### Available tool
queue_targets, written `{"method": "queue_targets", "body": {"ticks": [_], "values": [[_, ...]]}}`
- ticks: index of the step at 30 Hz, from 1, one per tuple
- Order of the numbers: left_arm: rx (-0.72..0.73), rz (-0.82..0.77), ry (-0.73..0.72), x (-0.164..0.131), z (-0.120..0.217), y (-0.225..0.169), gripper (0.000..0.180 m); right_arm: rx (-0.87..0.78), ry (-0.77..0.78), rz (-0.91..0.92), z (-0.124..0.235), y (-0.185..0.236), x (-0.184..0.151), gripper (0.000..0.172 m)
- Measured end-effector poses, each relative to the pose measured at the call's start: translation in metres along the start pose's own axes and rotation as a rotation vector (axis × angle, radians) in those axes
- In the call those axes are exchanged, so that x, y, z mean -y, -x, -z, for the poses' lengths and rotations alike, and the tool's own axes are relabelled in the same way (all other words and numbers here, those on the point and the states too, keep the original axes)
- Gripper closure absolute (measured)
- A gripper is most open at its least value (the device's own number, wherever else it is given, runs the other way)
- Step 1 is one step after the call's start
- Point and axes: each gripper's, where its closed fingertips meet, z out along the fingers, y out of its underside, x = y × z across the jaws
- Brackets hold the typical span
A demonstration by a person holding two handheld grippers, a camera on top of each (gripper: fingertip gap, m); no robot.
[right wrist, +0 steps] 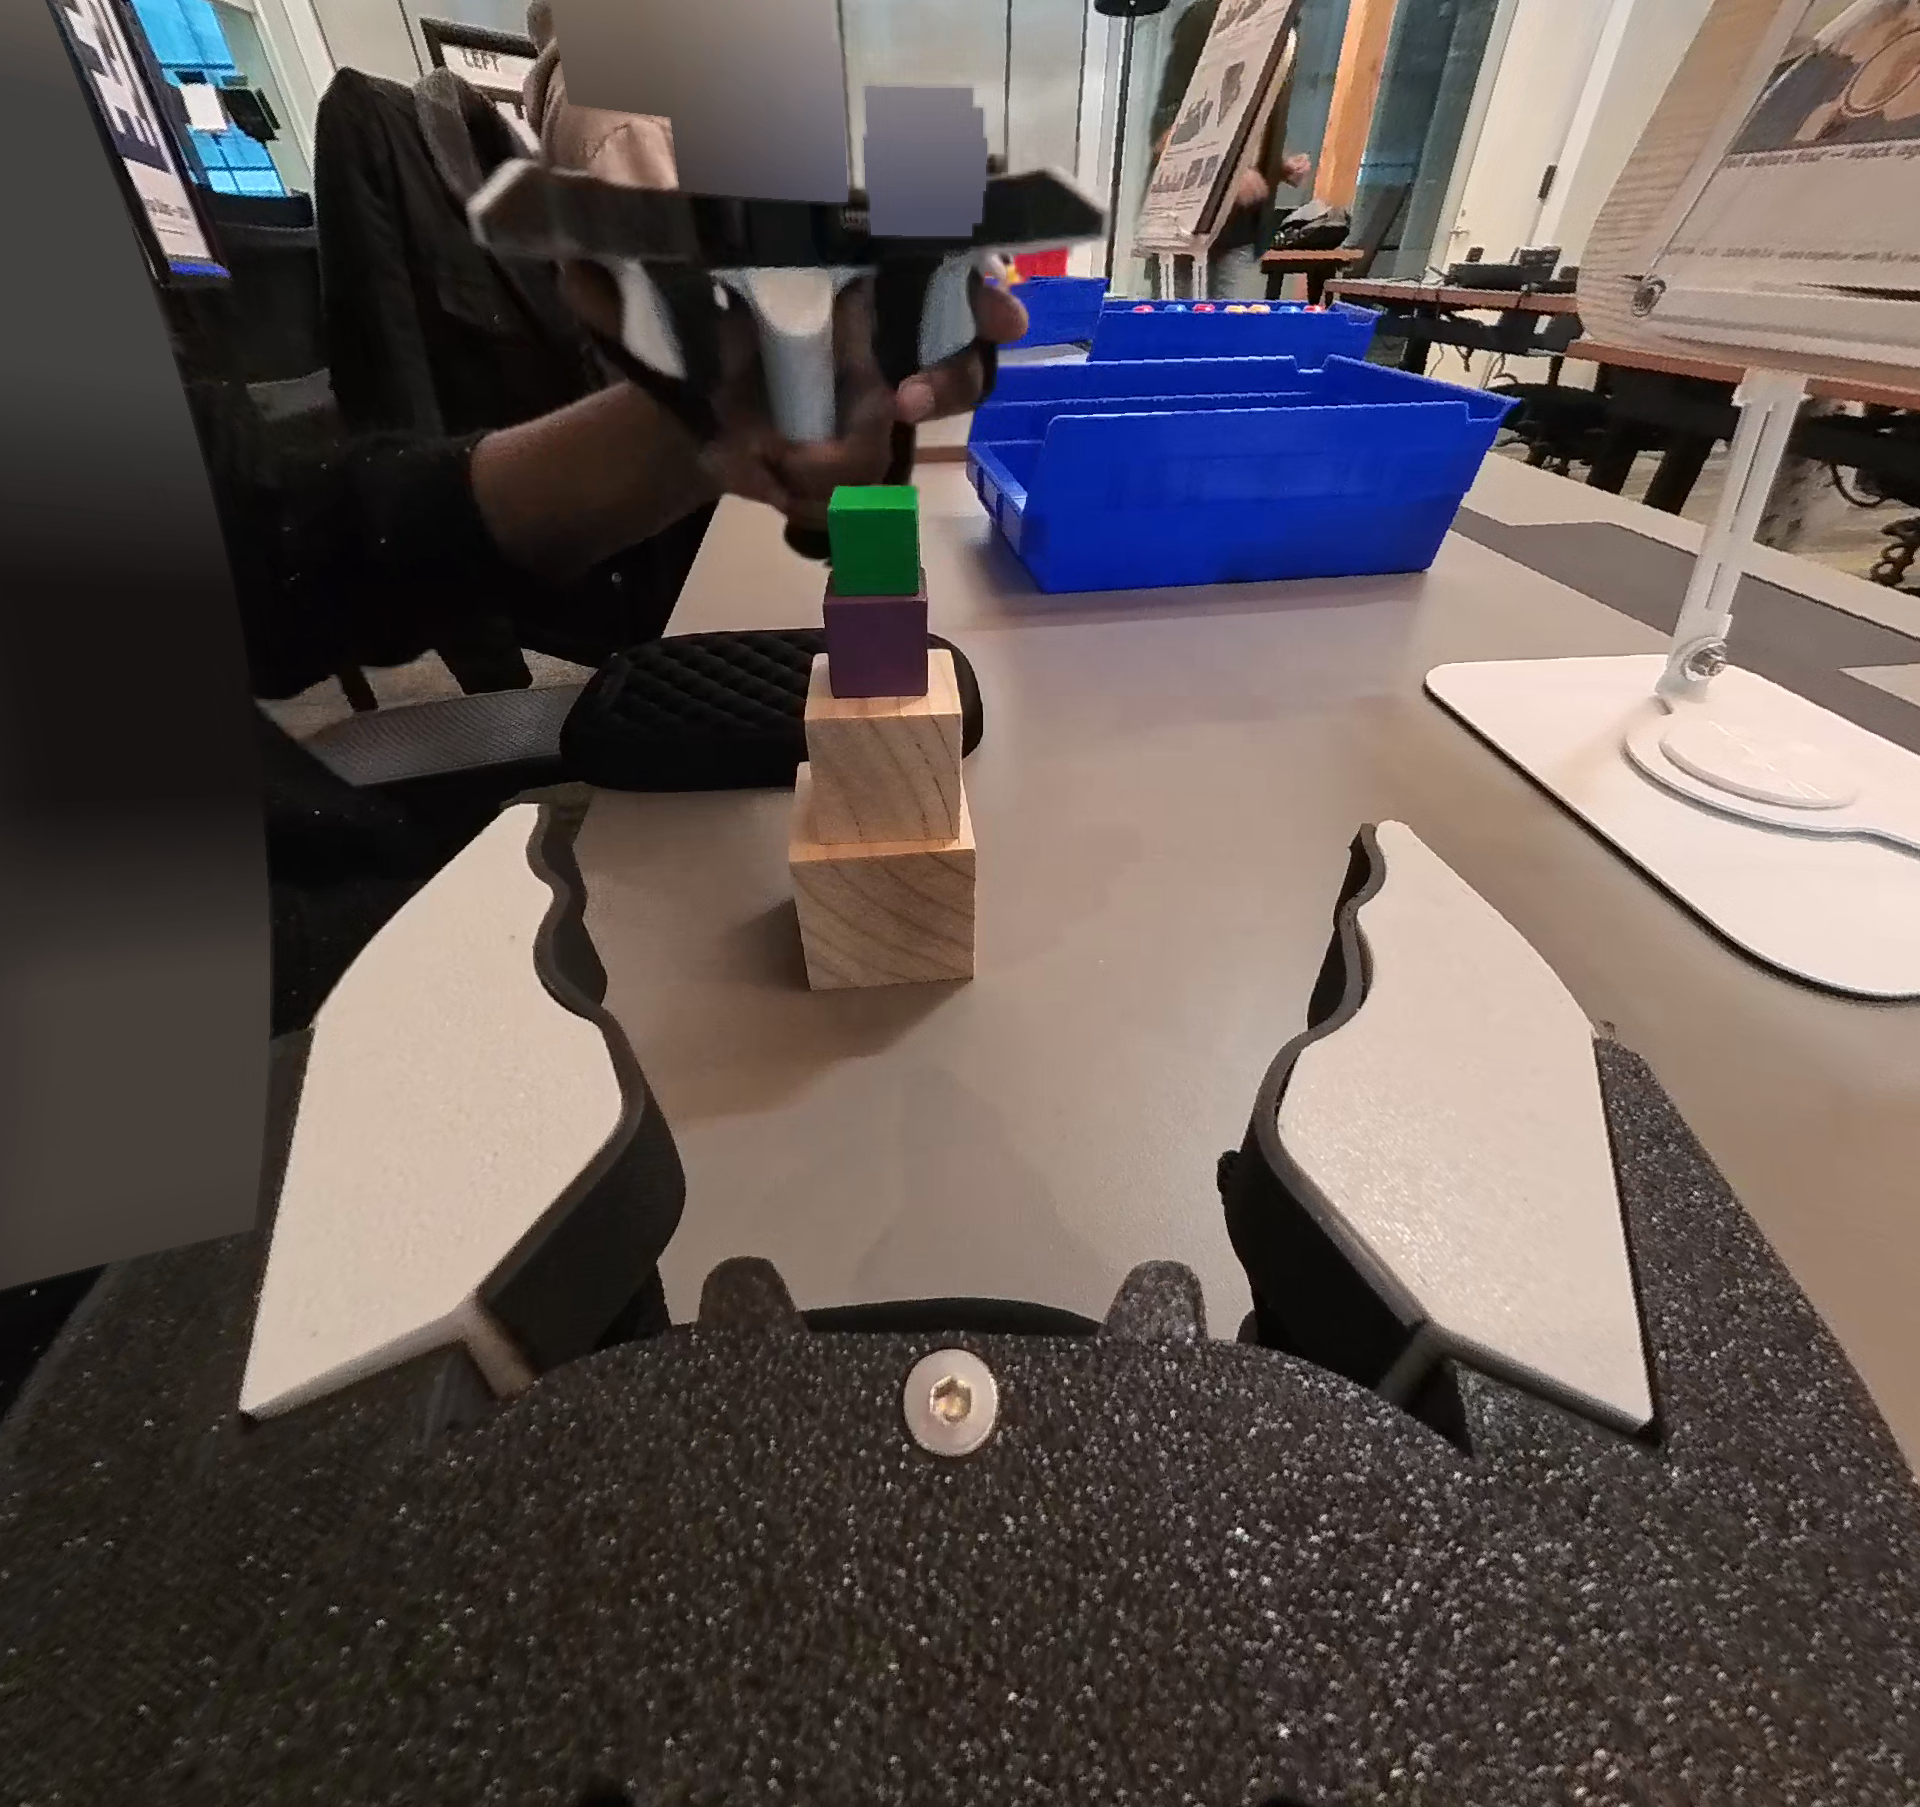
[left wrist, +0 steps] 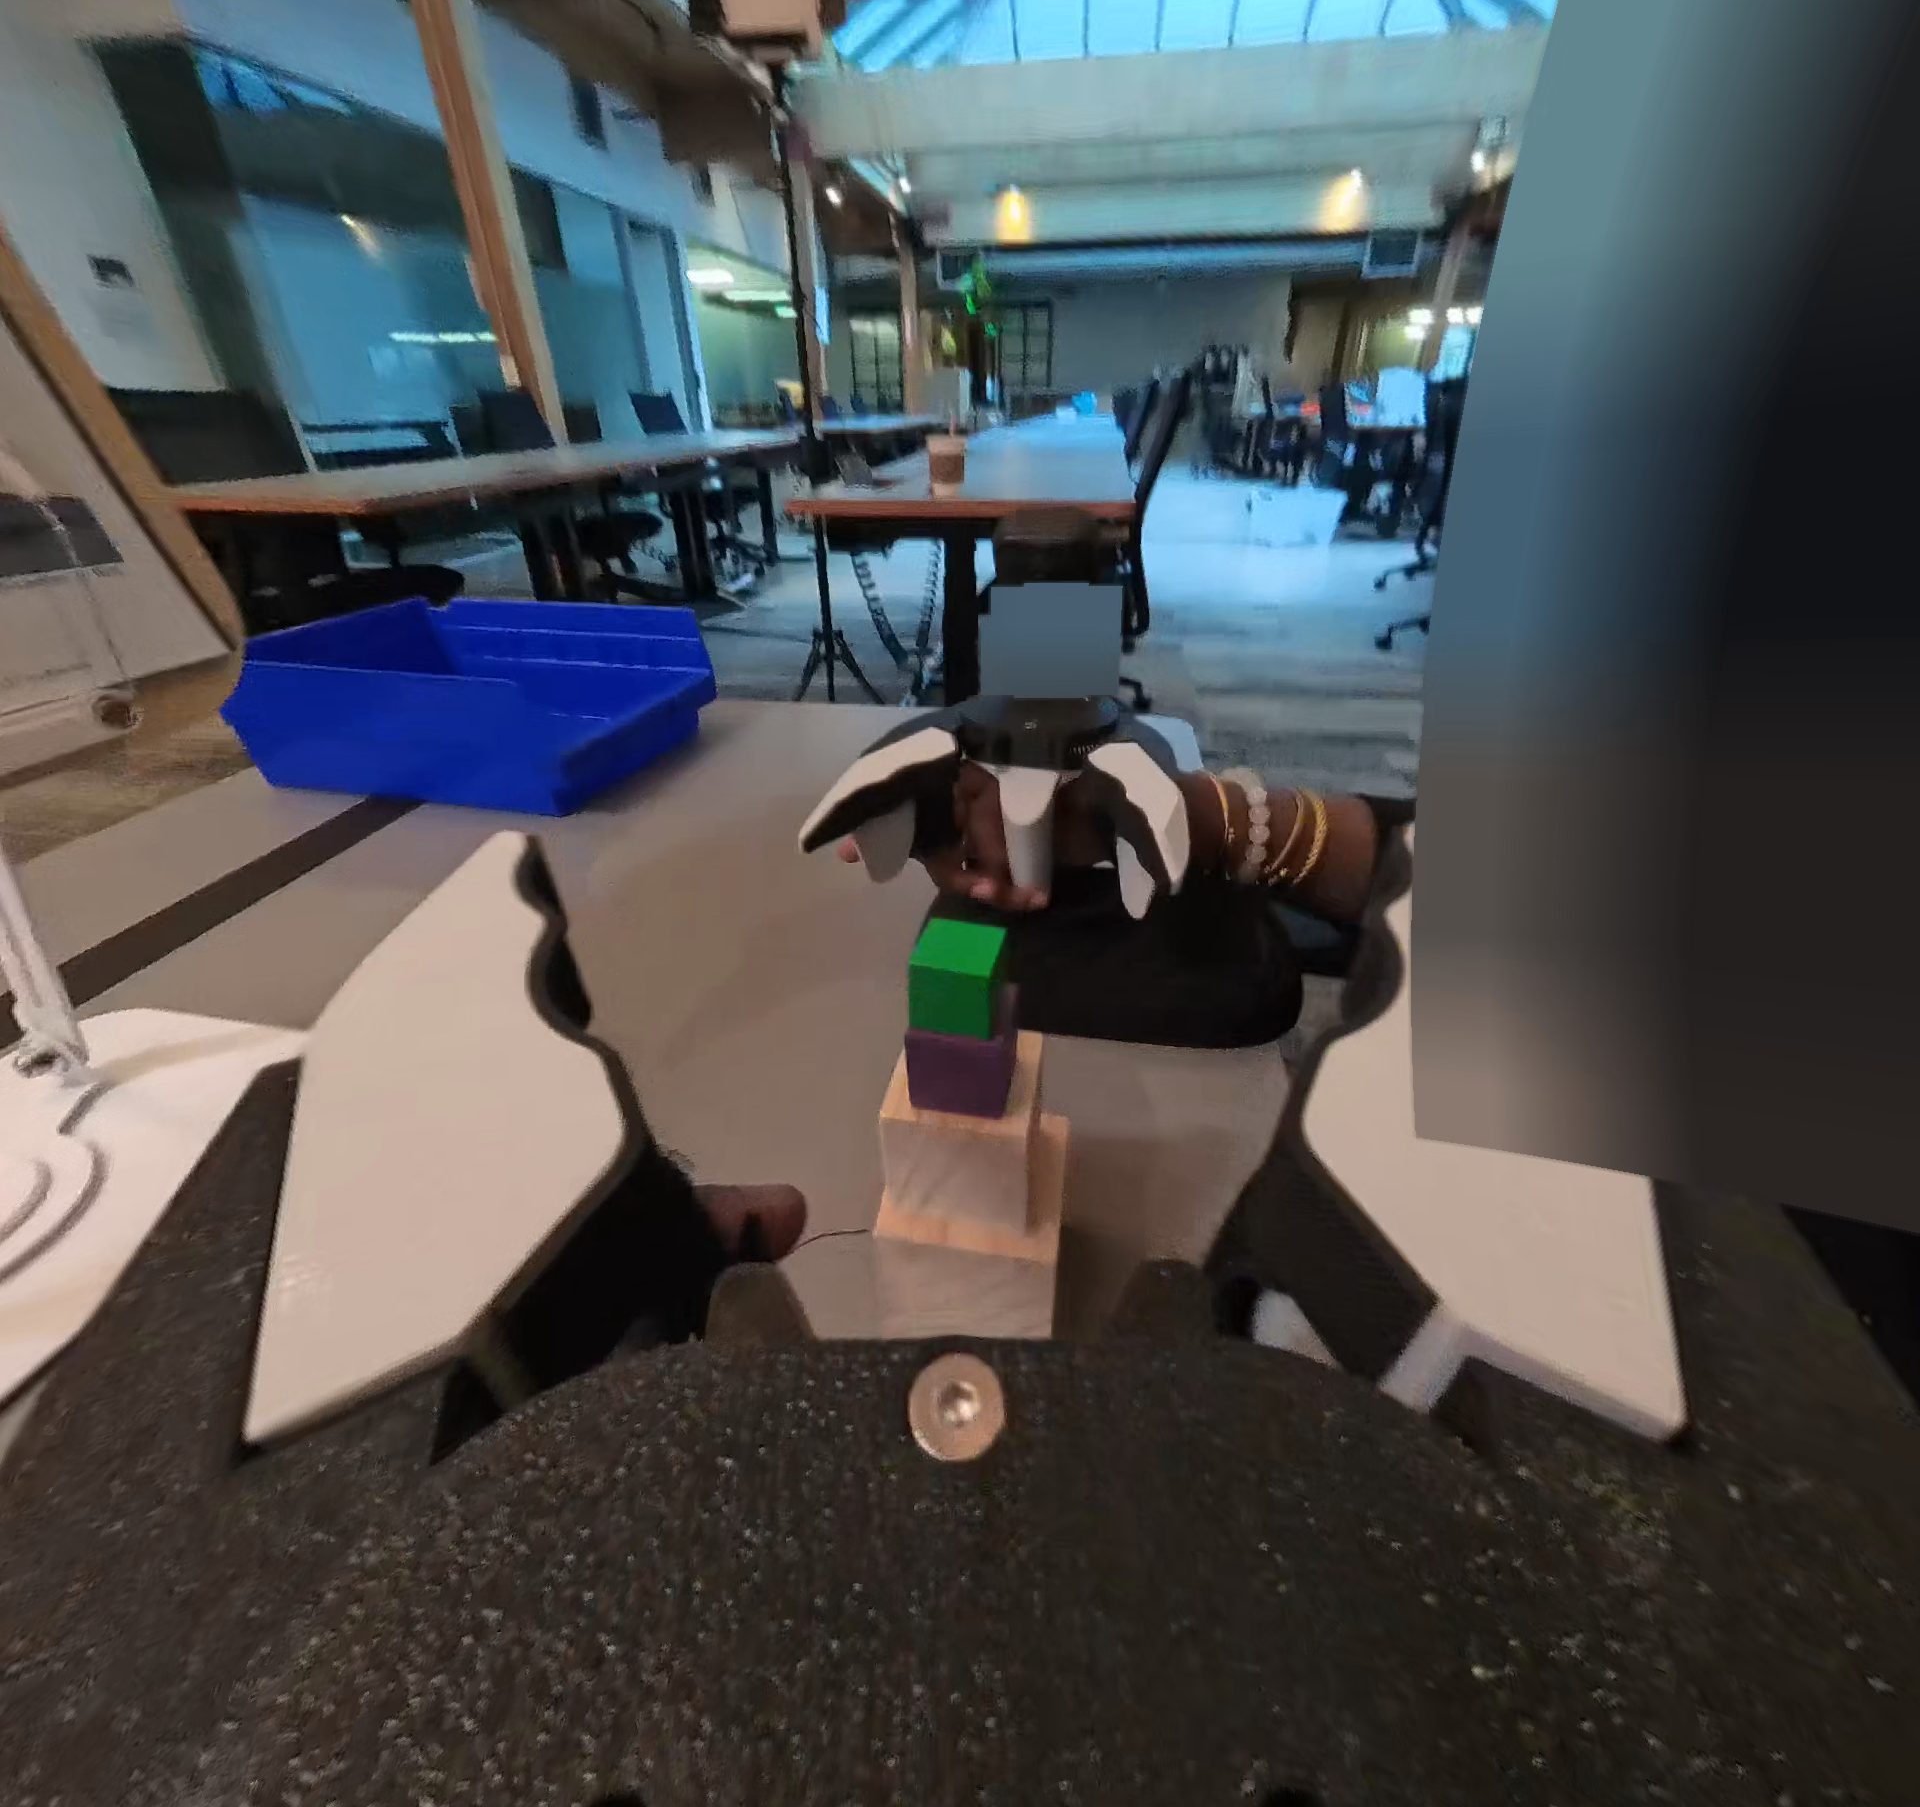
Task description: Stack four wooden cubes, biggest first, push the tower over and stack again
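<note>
A stack of cubes stands on the grey table (right wrist: 1195, 822). From the bottom it is a large wooden cube (right wrist: 883, 916), a smaller wooden cube (right wrist: 883, 760), a purple cube (right wrist: 878, 640) and a green cube (right wrist: 875, 542) on top. My left gripper (left wrist: 961, 838) is wide open. The stack shows between its fingers with wide gaps on both sides, green cube (left wrist: 958, 978) uppermost. In the right wrist view it (right wrist: 790, 219) hovers beyond and above the stack, with nothing in it. My right gripper (right wrist: 951, 822) is open and empty, just short of the stack. In the left wrist view it (left wrist: 1008, 853) is behind the stack.
A blue bin (right wrist: 1226, 490) stands on the table beyond the stack; the left wrist view shows it at the left (left wrist: 468, 718). A black padded rest (right wrist: 696, 718) lies at the table edge by the stack. A white stand base (right wrist: 1714, 770) sits at the right. The left gripper's tips are roughly 15 cm from the right gripper's.
</note>
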Motion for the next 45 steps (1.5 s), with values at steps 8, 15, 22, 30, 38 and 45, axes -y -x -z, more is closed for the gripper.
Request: {"method": "queue_targets", "body": {"ticks": [8,15,22,30,38,45], "values": [[0.305,-0.070,-0.005,-0.036,0.041,0.005,0.034,-0.002,0.007,0.004,-0.001,0.000,-0.001,0.039],[0.380,-0.085,-0.041,-0.052,0.055,0.008,0.034,-0.006,0.015,0.007,-0.001,0.000,-0.002,0.039],[0.420,-0.141,0.032,-0.063,0.049,0.009,0.034,-0.046,0.017,-0.015,-0.001,-0.006,0.002,0.054],[0.400,-0.128,0.010,-0.061,0.051,0.007,0.034,-0.151,0.370,-0.044,-0.015,0.001,-0.014,0.172],[0.413,-0.127,0.016,-0.062,0.051,0.009,0.034,-0.097,0.486,-0.081,-0.041,0.021,-0.024,0.172],[0.420,-0.117,0.008,-0.062,0.052,0.011,0.034,-0.075,0.493,-0.086,-0.059,0.023,-0.032,0.172]]}}
